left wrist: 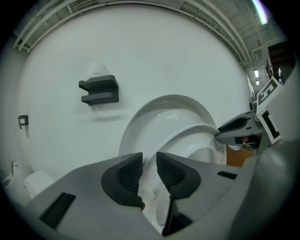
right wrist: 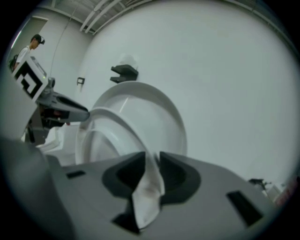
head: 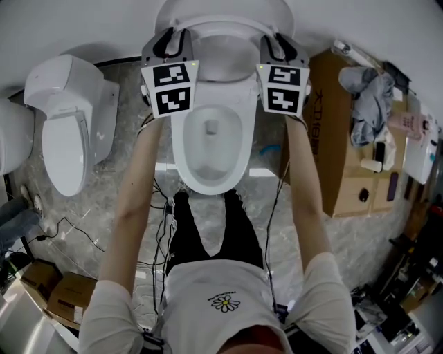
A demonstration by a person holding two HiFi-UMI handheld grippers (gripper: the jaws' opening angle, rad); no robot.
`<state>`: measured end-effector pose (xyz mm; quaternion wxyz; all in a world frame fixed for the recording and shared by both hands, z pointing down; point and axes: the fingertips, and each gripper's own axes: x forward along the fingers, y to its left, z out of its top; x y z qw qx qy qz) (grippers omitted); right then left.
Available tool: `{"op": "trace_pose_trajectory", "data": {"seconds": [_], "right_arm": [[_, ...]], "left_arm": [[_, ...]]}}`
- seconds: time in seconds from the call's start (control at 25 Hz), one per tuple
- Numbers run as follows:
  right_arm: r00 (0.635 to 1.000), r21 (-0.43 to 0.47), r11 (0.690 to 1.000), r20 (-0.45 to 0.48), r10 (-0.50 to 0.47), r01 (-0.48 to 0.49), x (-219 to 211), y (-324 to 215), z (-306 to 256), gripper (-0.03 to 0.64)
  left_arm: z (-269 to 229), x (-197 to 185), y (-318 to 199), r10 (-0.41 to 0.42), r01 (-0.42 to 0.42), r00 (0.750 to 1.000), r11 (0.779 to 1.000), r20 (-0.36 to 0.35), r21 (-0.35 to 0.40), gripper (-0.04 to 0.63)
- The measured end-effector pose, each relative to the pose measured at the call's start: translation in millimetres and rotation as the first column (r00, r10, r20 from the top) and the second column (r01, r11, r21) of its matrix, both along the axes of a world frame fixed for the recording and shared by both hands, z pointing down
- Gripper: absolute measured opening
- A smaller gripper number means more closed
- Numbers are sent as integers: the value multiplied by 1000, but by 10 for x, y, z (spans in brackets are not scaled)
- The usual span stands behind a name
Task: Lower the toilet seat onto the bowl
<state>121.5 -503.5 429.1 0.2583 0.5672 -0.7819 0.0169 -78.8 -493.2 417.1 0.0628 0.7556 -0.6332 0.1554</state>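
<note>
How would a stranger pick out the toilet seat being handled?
Find the open white ceramic toilet between a closed white toilet and a brown cardboard box. Its seat is the white plastic ring tilted between raised lid and bowl, alone gripped by the left claw and right claw.
</note>
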Motion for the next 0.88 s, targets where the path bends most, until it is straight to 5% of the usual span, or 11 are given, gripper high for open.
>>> {"op": "trace_pose_trajectory", "data": {"seconds": [0.6,0.88], "right_arm": [[997,25,1000,-75,11,-10,23,123,-42,66],[1000,13,1000,-6,6,-6,4,348,-65,70]], "left_arm": [[-27,-23,135,-9,9,999,1000,-31,-11,103],[-52,-34,366,-1,0,1000,1000,-25,-17,103]]}}
